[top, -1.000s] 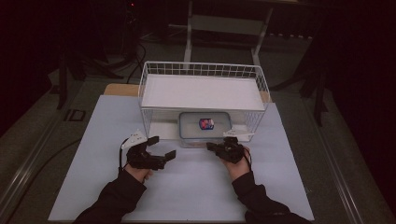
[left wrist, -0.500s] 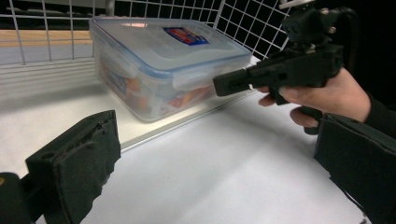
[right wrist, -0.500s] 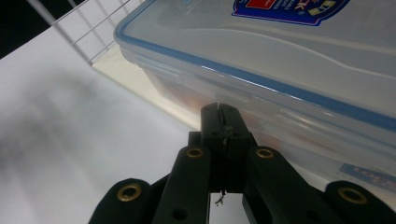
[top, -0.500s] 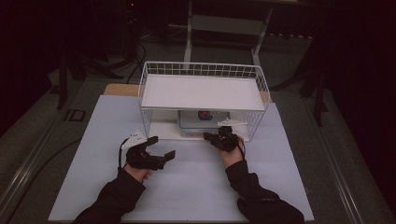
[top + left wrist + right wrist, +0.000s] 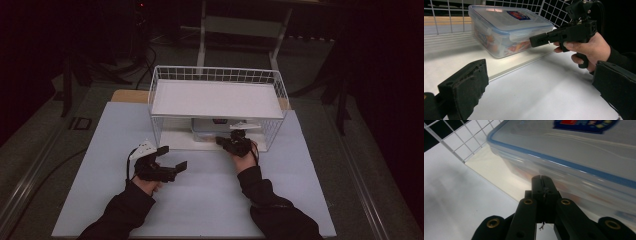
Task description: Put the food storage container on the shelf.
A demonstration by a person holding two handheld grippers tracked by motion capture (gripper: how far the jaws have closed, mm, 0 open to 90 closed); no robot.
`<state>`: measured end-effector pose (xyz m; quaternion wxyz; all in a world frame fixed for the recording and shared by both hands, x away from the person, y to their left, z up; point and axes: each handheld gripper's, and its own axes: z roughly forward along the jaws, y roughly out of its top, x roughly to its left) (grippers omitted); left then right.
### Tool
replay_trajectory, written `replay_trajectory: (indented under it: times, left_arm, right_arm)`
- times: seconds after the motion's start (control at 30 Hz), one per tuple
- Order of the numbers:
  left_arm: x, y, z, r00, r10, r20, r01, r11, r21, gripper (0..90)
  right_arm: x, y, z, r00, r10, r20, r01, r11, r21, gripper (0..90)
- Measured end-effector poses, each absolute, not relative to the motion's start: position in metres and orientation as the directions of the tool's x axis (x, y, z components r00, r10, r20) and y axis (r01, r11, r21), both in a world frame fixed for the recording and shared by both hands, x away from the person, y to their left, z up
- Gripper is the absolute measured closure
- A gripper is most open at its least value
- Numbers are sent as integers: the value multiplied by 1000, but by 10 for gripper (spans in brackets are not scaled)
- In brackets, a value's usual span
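Pushing with its jaws pressed together against the near side of the plastic box point(image 5: 509, 27) under the wire shelf point(image 5: 217, 97), the right gripper point(image 5: 537, 41) could slip off, while the left gripper point(image 5: 170, 161) waits with jaws apart.

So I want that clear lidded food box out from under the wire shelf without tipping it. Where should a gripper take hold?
Probably the near short end of the plastic box, at the lid's latch flap, coming in level from the open front of the wire rack. The shelf above blocks a top approach, and the box lies flat. The right gripper, jaws shut, is already at that end.
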<state>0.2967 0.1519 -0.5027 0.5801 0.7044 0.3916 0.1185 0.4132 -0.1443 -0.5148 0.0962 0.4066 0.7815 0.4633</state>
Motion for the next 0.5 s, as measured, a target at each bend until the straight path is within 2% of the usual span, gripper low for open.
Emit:
replay_trajectory:
  times: [0.07,0.27,0.5]
  left_arm:
    - [296,152,-502,666,689,-284,414,-25,910,4]
    - [291,153,-498,681,681,-270,402,-39,915,5]
    - [277,148,-494,724,644,-248,382,-75,921,5]
  right_arm:
    - [411,-143,-514,-653,722,230,544,236,805,892]
    - [387,-149,-505,-696,681,226,516,257,817,794]
    - [337,-169,-501,-738,635,225,488,273,829,570]
